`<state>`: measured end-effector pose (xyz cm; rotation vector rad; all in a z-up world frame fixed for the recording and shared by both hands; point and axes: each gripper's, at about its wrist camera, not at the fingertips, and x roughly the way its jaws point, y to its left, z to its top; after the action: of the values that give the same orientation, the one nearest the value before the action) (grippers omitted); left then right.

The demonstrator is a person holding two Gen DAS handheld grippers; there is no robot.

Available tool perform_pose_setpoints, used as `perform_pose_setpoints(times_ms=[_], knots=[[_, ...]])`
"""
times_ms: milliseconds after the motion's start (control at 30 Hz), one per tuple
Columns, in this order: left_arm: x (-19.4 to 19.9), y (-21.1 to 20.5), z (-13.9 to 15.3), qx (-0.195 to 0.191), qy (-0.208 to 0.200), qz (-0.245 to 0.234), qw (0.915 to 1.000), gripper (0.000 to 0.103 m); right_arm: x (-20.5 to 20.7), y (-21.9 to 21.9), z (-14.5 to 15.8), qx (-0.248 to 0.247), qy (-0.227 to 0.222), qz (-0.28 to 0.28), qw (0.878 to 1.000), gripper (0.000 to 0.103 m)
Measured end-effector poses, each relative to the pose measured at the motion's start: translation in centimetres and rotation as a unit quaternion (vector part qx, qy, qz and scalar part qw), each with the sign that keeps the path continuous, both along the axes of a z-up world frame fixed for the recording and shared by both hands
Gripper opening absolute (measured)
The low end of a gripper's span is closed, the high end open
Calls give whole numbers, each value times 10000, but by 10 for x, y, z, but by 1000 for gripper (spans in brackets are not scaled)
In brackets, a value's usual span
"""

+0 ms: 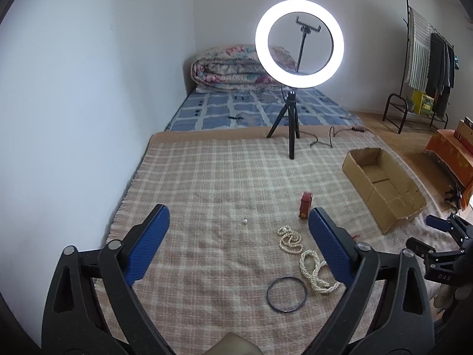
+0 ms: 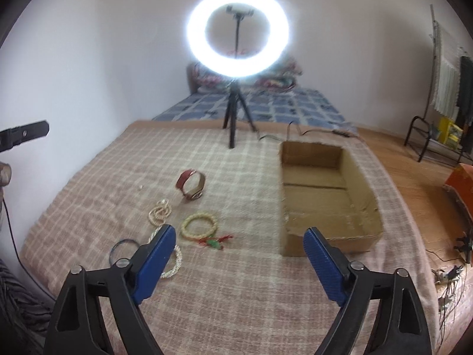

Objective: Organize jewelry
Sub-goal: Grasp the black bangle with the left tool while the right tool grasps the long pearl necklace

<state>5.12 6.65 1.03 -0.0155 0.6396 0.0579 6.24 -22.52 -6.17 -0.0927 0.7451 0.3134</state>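
Observation:
Jewelry lies on a plaid blanket (image 1: 207, 183). In the left wrist view: a pearl necklace (image 1: 289, 239), a second pearl strand (image 1: 314, 272), a dark bangle (image 1: 286, 294), a red cuff (image 1: 306, 204) and a small pearl (image 1: 245, 221). My left gripper (image 1: 238, 224) is open and empty above them. In the right wrist view: the red cuff (image 2: 190, 184), a beaded bracelet with a tassel (image 2: 199, 226), a pearl necklace (image 2: 159, 211), the dark bangle (image 2: 122, 250). My right gripper (image 2: 239, 236) is open and empty, left of an empty cardboard box (image 2: 322, 192).
A lit ring light on a tripod (image 1: 298, 38) stands at the blanket's far edge, with a cable beside it. A bed with folded quilts (image 1: 236, 68) lies behind. A clothes rack (image 1: 428, 59) stands at the right. The box also shows in the left wrist view (image 1: 381, 183).

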Motion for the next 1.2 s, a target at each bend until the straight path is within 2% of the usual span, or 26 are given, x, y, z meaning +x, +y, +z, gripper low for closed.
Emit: perform_pose_setpoints(times_ms=[33,100,233,367,567,633,900,967,1200], knots=[[2,2,-4,-25,79,-23,10000,93,6,6,-7,-64,222,149,9996,79],[6,6,-16,-128,298,-105,9994,84,13,15,-18,-155,463,314,9983,72],[12,9,-34,-282,650,-213,9973,77,27,29,-40,-136,998,541,9934,59],[16,10,-56,-341,1022,-318,9937,69,35,41,-53,-144,1275,747,9889,56],[25,6,-95,-679,1741,-568,9807,57,44,63,-75,-201,1595,973,9822,50],[28,4,-108,-761,1999,-638,9748,49,46,67,-82,-184,1734,989,9797,44],[32,1,-137,-1011,2555,-719,9588,46,57,67,-100,-10,2051,885,9747,42],[33,0,-143,-984,2649,-749,9563,42,60,67,-105,38,2123,863,9734,41],[38,-3,-160,-956,2877,-745,9500,41,64,73,-116,38,2235,854,9710,38]])
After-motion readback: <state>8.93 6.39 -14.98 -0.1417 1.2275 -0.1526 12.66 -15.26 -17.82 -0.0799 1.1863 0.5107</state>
